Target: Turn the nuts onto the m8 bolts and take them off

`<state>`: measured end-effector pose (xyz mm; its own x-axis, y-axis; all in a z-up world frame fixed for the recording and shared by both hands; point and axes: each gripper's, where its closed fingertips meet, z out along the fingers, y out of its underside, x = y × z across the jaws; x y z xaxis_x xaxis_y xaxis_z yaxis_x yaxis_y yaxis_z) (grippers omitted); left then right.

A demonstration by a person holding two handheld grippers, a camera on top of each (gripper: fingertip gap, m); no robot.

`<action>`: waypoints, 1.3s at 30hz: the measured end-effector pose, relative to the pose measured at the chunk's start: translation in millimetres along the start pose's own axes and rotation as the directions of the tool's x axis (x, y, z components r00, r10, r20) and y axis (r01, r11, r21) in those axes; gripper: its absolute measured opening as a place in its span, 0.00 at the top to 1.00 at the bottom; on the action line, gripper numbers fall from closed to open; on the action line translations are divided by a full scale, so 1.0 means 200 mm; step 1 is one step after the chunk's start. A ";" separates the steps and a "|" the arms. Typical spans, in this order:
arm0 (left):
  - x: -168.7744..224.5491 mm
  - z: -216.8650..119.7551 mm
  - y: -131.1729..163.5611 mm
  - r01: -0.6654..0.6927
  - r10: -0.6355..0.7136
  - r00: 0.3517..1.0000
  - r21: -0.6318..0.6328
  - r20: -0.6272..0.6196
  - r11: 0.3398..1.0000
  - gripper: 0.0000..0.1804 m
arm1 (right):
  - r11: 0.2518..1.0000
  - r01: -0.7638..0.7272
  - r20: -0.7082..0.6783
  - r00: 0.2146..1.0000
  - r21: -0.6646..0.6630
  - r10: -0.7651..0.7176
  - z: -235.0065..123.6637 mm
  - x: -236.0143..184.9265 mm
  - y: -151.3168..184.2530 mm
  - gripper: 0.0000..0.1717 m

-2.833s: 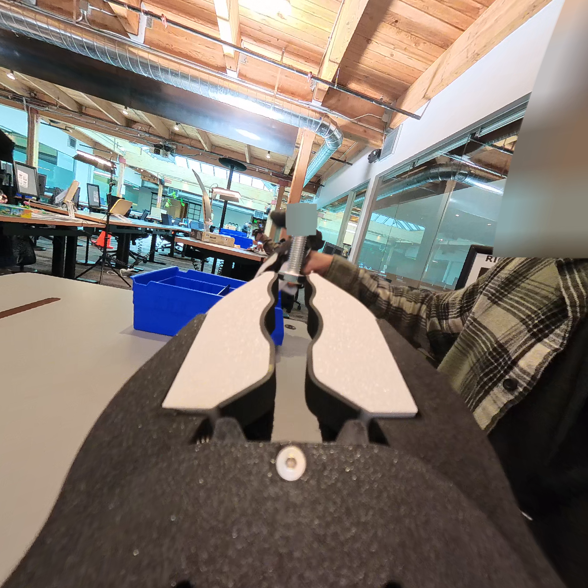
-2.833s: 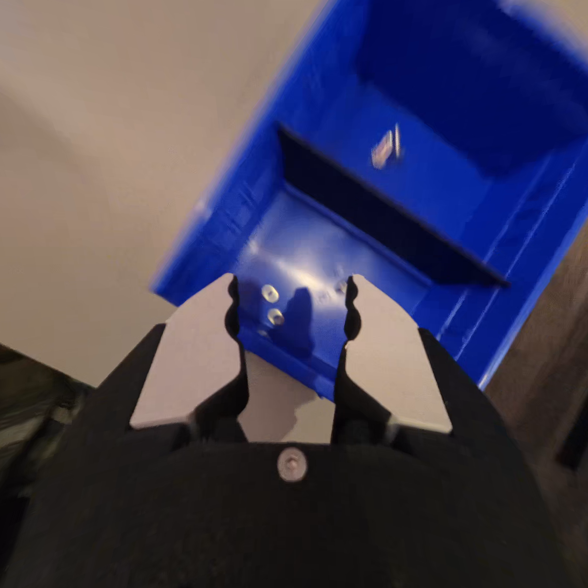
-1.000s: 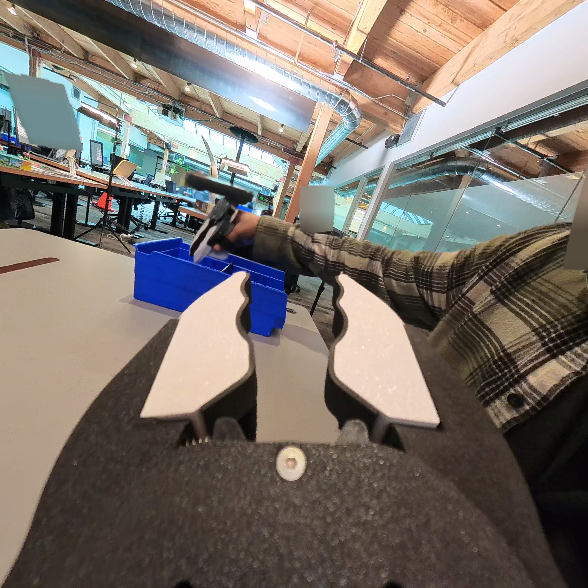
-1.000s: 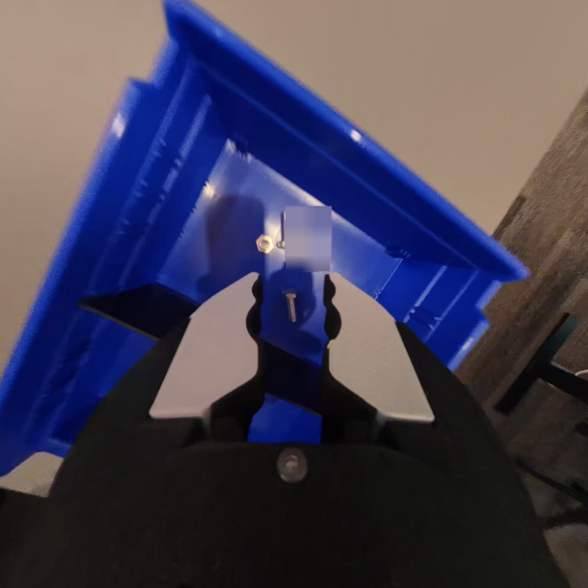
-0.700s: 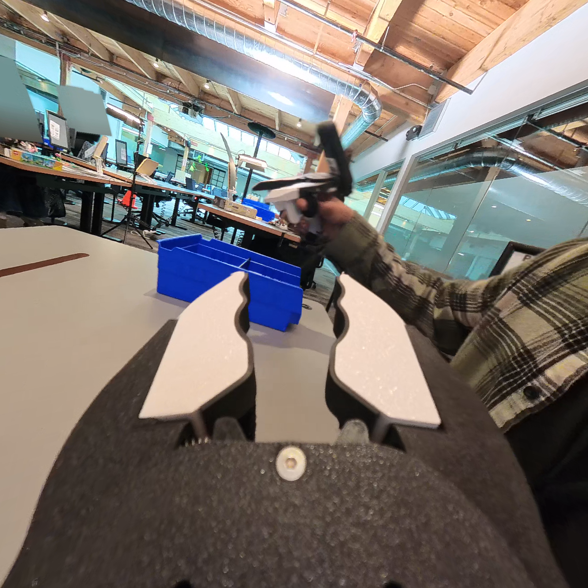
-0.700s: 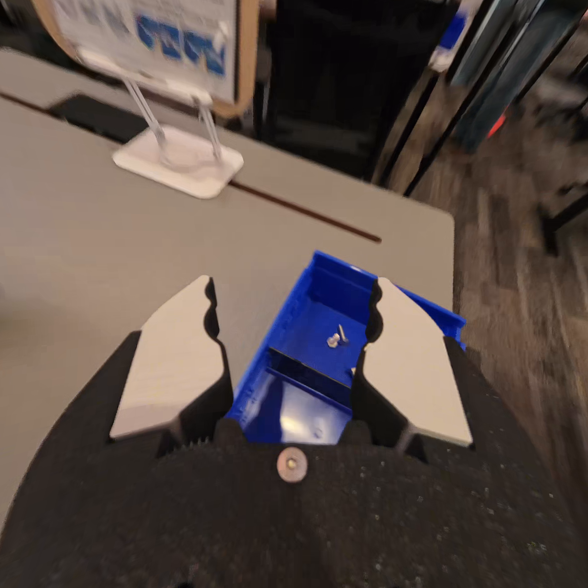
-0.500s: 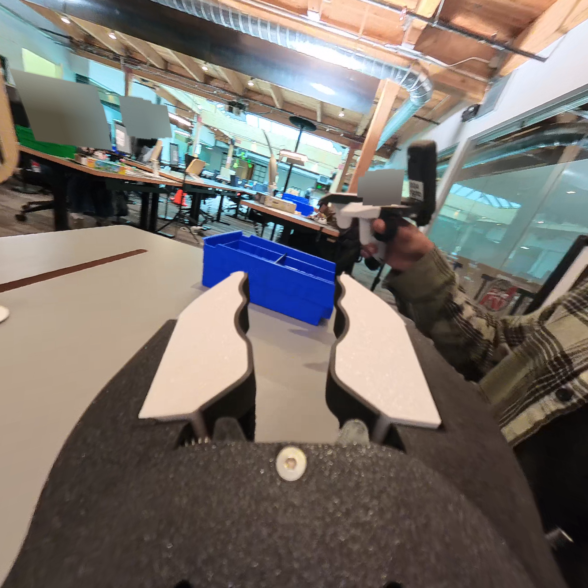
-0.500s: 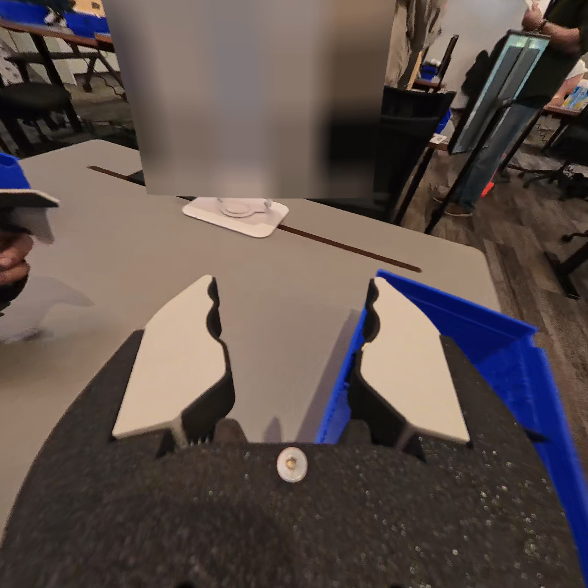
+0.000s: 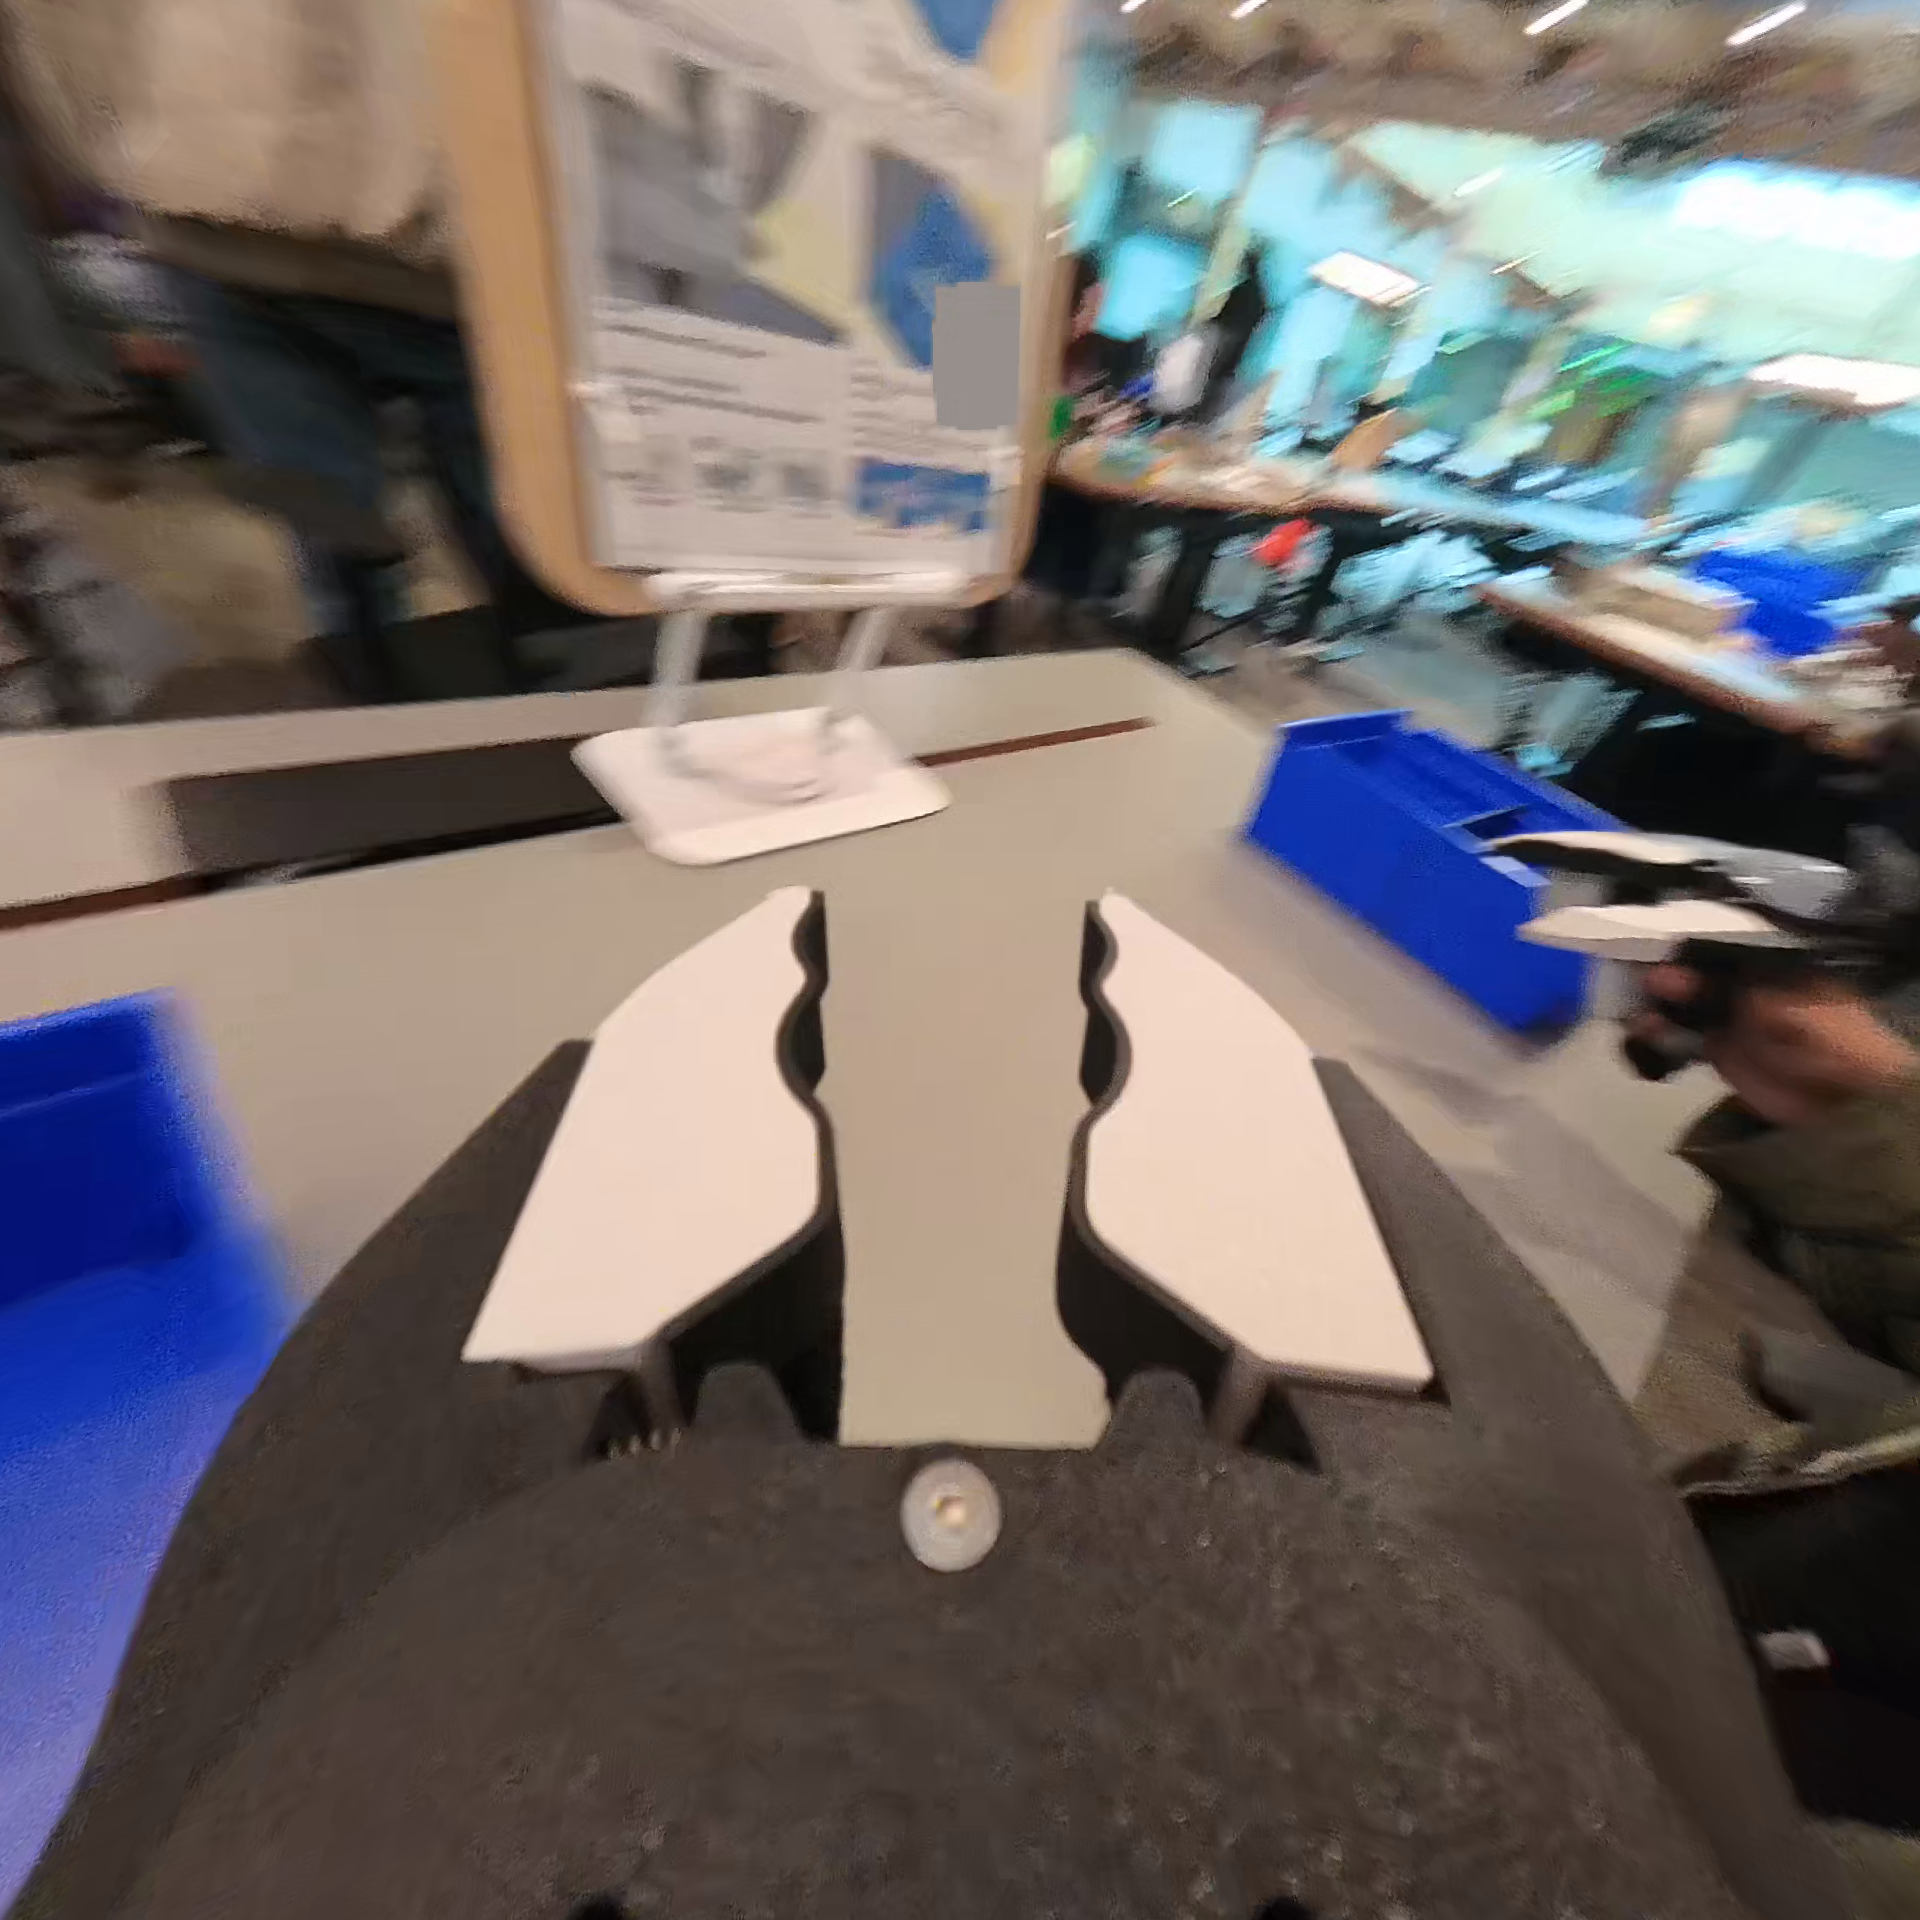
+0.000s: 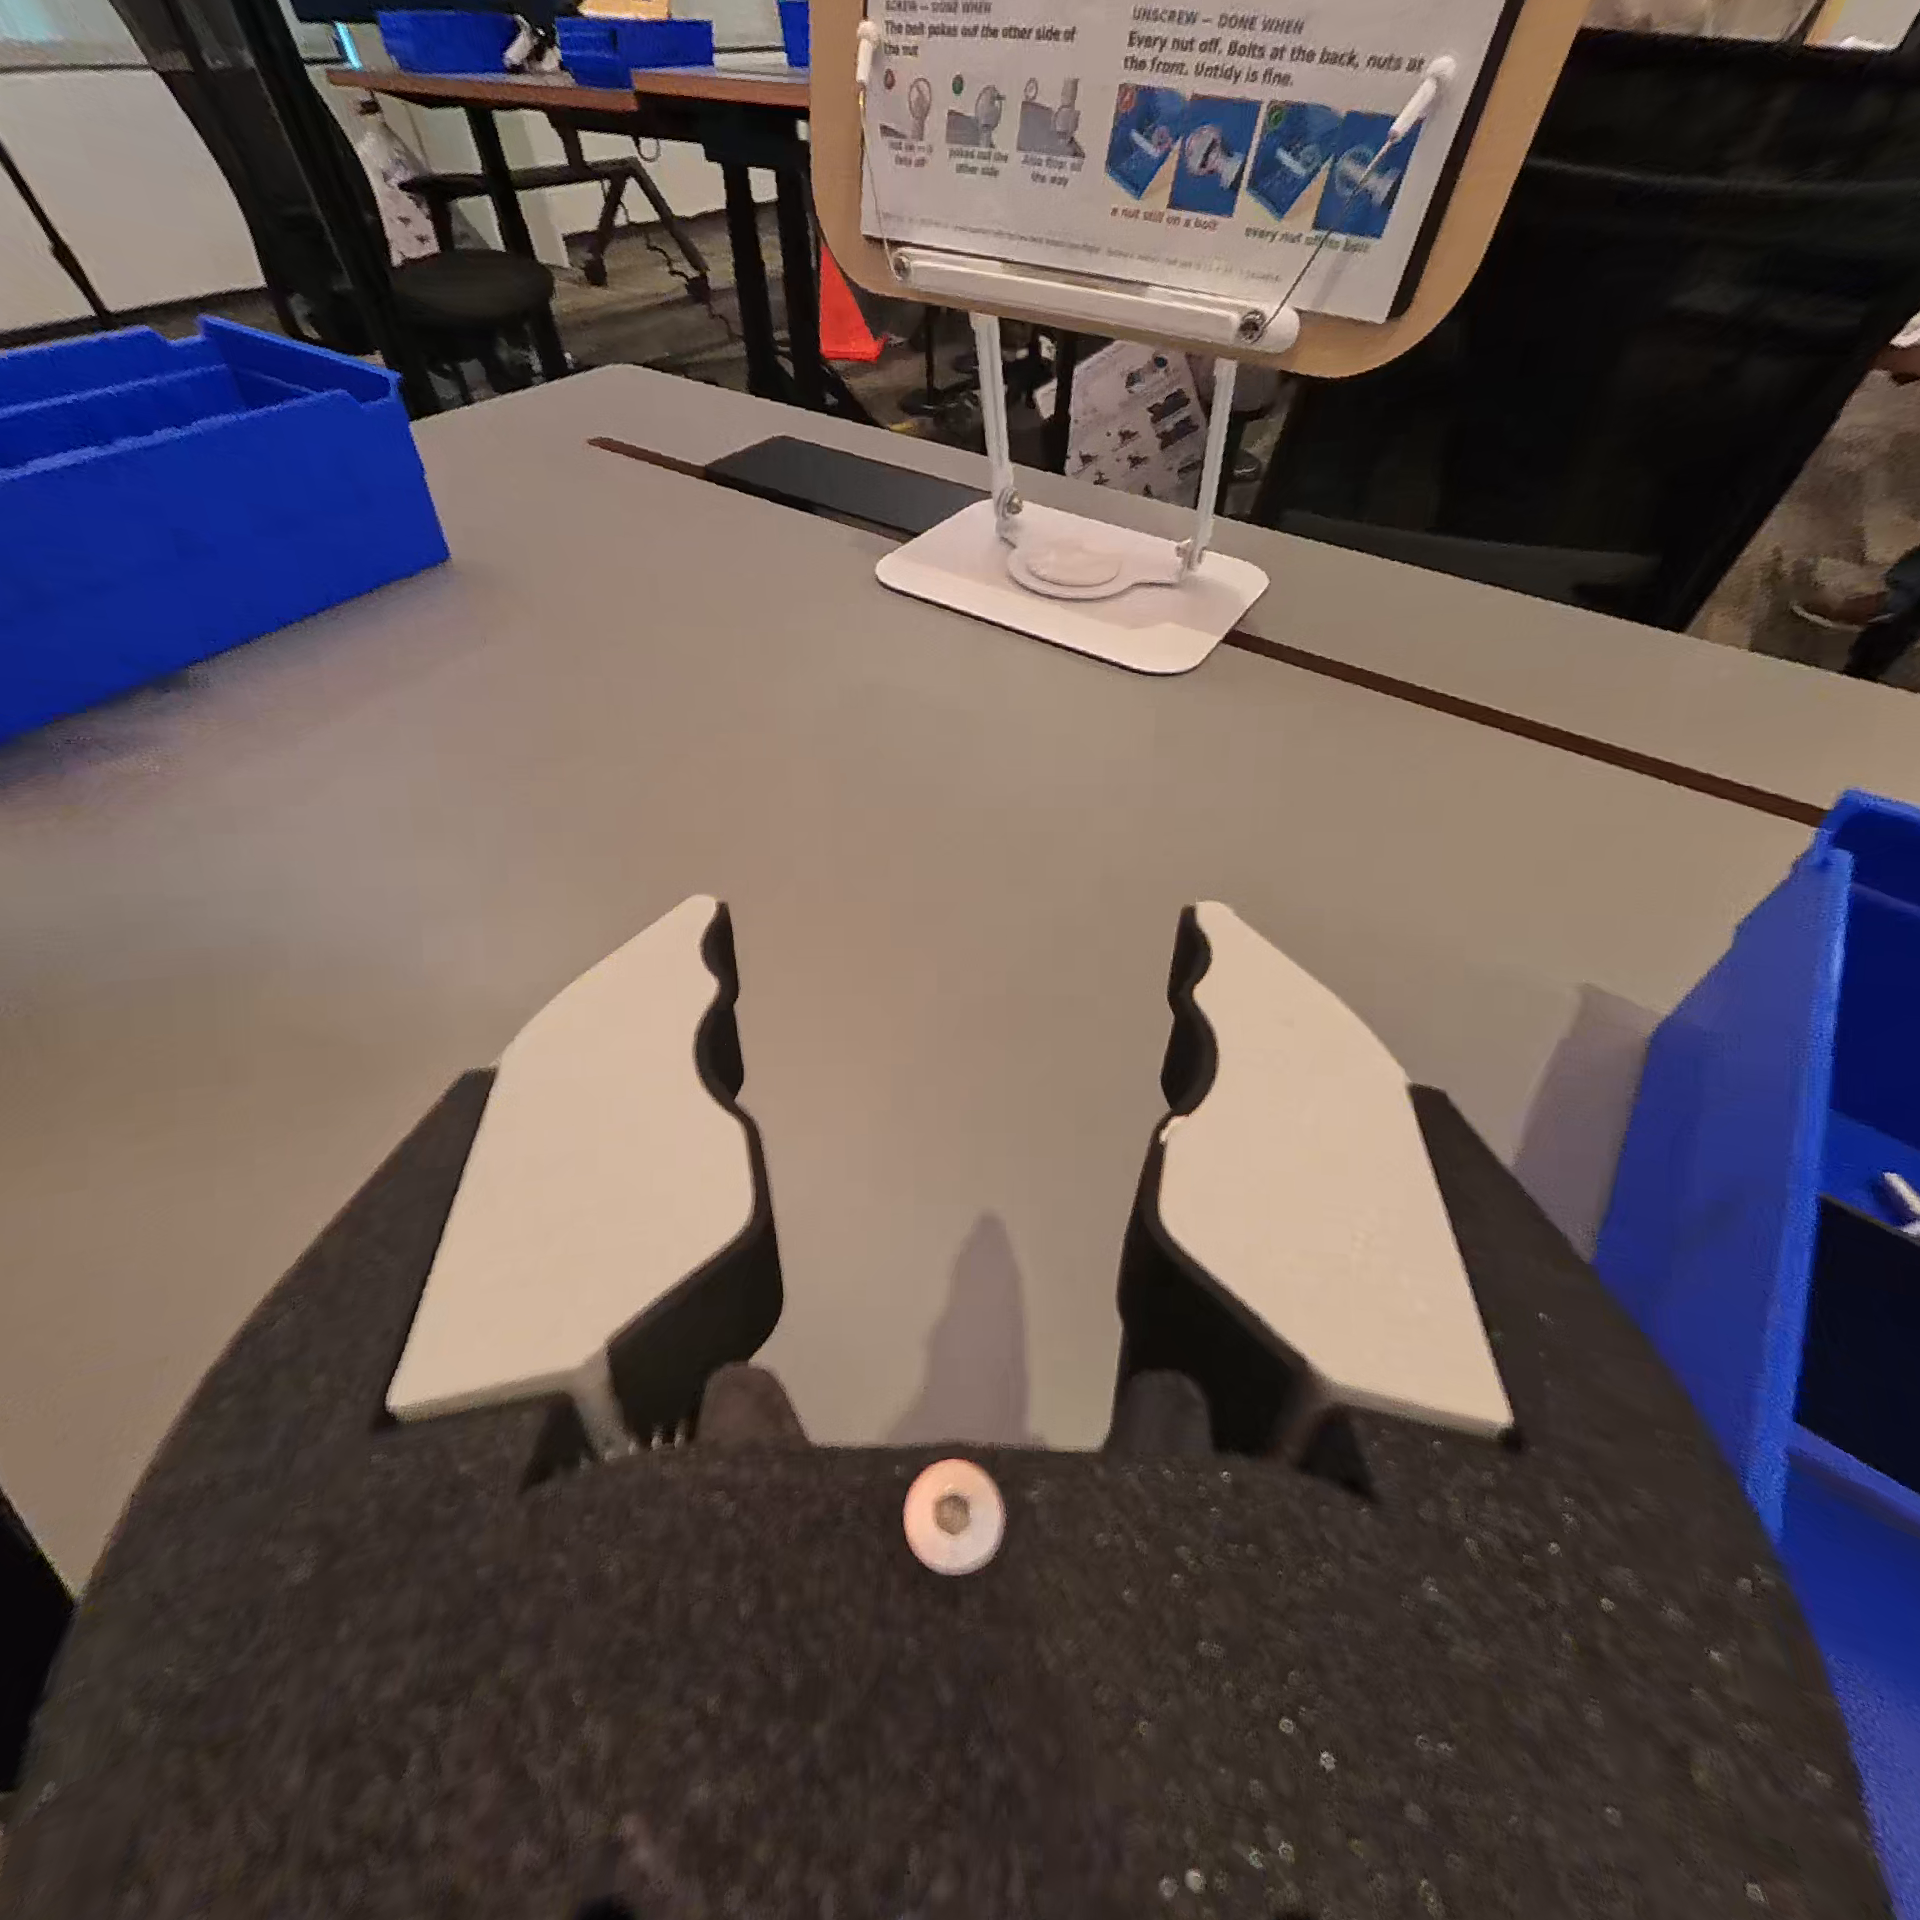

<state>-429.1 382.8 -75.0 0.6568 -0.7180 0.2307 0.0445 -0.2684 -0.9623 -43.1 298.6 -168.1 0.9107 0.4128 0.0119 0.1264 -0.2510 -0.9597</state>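
My left gripper is open and empty, low over the grey table. My right gripper is also open and empty above the table; it shows too at the right of the blurred left wrist view, held in a hand beside a blue bin. That bin stands at the right edge of the right wrist view, with a small silver piece in it. No nut or bolt is at either gripper's fingertips.
A second blue bin stands at the left, and shows in the left wrist view. A sign on a white stand stands at the table's far side, behind a dark seam. Desks and chairs lie beyond. Across from one pair of fingers to the other is roughly 40 centimetres. The small silver piece is about 30 centimetres from my right fingertips.
The left gripper, shut on a bolt in the earliest frame, is open without it and has swung left toward the sign. The right gripper lifted away from the bin and levelled over the table.
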 end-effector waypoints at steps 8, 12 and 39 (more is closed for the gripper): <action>-0.88 -0.47 0.21 0.277 -0.115 0.855 -0.258 0.505 0.926 0.72 | 1.000 -0.022 0.065 0.998 -0.006 0.022 0.04 -0.02 0.03 0.56; -1.01 -0.46 0.48 0.415 -0.136 0.797 -0.371 0.588 0.830 0.74 | 1.000 -0.016 0.079 0.997 -0.021 0.018 0.04 -0.01 0.05 0.58; -1.26 -0.37 0.91 0.773 -0.162 0.554 -0.432 0.817 0.464 0.78 | 1.000 -0.027 0.146 0.989 -0.015 0.029 0.01 0.03 0.05 0.59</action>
<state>-641.2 467.2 -297.2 0.9714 0.1702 0.1658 0.2029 -0.9573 -0.2059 -37.8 299.5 -177.6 0.8469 0.5287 -0.0571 0.1074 -0.2752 -0.9554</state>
